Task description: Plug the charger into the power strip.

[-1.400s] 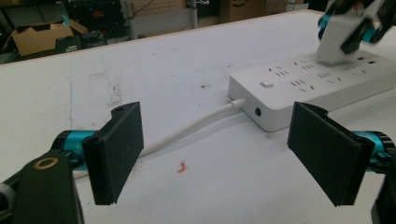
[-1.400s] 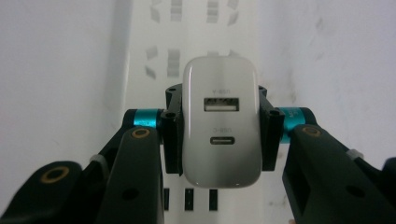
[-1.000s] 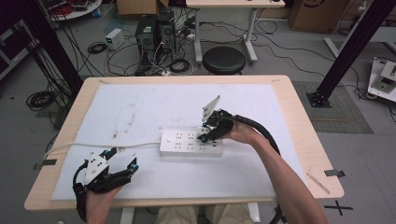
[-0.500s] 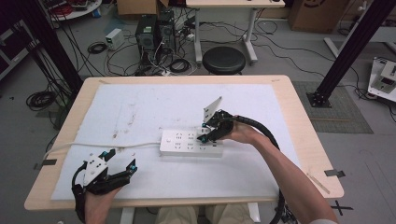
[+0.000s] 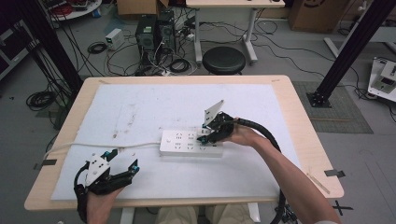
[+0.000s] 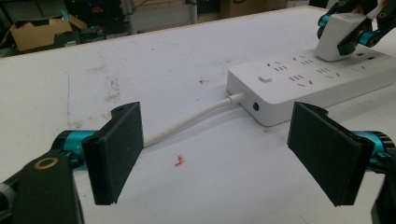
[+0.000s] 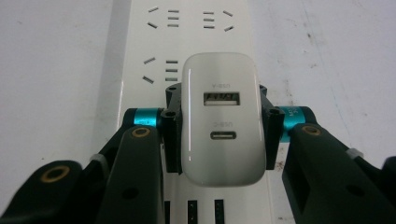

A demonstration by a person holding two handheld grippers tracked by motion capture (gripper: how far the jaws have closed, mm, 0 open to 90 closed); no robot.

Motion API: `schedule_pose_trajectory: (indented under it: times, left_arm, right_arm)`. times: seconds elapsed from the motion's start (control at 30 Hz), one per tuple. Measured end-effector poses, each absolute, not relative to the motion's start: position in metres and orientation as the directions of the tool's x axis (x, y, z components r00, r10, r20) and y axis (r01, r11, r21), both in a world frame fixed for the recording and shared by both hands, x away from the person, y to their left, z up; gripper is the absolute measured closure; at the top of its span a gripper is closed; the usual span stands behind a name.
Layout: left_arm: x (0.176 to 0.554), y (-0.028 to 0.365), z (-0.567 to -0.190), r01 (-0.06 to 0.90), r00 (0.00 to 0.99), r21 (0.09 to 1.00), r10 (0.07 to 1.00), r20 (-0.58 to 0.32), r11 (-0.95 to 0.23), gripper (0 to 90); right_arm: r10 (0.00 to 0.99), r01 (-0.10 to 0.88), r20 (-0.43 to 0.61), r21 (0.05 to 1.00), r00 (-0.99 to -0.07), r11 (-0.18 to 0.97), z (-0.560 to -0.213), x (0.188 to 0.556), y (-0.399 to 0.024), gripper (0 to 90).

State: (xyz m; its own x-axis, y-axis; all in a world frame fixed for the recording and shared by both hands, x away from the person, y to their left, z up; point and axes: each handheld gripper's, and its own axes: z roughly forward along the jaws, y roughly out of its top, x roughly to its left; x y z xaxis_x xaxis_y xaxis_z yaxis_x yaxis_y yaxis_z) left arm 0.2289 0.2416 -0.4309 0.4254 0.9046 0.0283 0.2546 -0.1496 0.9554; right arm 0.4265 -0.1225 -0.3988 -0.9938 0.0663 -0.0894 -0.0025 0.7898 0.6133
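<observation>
Right gripper: the right gripper (image 7: 219,140) is closed on the white rounded plastic USB charger block (image 7: 219,116), with one black jaw on each narrow side. In the high view this gripper (image 5: 211,132) stands over the end of the strip at 3 o'clock.

Charger block: it sits over the white long plastic power strip (image 5: 191,143), near the strip's right end. From the left gripper view the block (image 6: 338,37) seems to touch the top of the strip (image 6: 308,79), but I cannot tell if the pins are already inside a socket.

Left gripper: the left gripper (image 6: 219,154) is wide open and holds nothing. In the high view it (image 5: 122,164) rests at about 8 o'clock from the strip, apart from it.

Strip cable: the thin white cable (image 5: 93,146) leaves the strip's left end toward 9 o'clock and runs over the table edge.

Risk, strip slides: nothing holds the strip down, so I think a slanted push or pull on the block may drag or tilt the strip on the white sheet (image 5: 140,107).

Risk, pins miss: if the block is a little turned, the pins may catch beside the slots and jam.

Risk, grip slips: the sides of the block are smooth, so under force it may rotate between the jaws.
</observation>
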Motion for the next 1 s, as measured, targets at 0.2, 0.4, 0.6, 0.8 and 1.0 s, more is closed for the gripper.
schedule_pose_trajectory:
  times: [0.2, 0.4, 0.6, 0.8, 1.0]
  left_arm:
    - [0.228, 0.244, -0.431, 0.258, 0.416, 0.955, 0.909, 0.025, -0.145, 18.5]
    - [0.226, 0.245, -0.432, 0.261, 0.416, 0.954, 0.909, 0.026, -0.147, 18.5]
    - [0.227, 0.242, -0.432, 0.262, 0.426, 0.953, 0.904, 0.029, -0.155, 18.5]
    - [0.226, 0.243, -0.432, 0.260, 0.419, 0.954, 0.908, 0.025, -0.147, 18.5]
    - [0.225, 0.246, -0.432, 0.264, 0.412, 0.954, 0.911, 0.022, -0.142, 18.5]
  right_arm:
    - [0.060, 0.016, -0.048, 0.633, -0.997, 0.774, -0.401, 0.433, -0.125, 64.0]
    - [0.051, -0.002, -0.065, 0.635, -0.997, 0.772, -0.402, 0.432, -0.124, 64.0]
    - [0.056, -0.026, -0.111, 0.630, -0.992, 0.776, -0.403, 0.425, -0.123, 64.0]
    - [0.052, -0.029, -0.108, 0.638, -0.993, 0.769, -0.405, 0.427, -0.123, 64.0]
    - [0.052, -0.025, -0.101, 0.645, -0.994, 0.764, -0.407, 0.428, -0.123, 64.0]
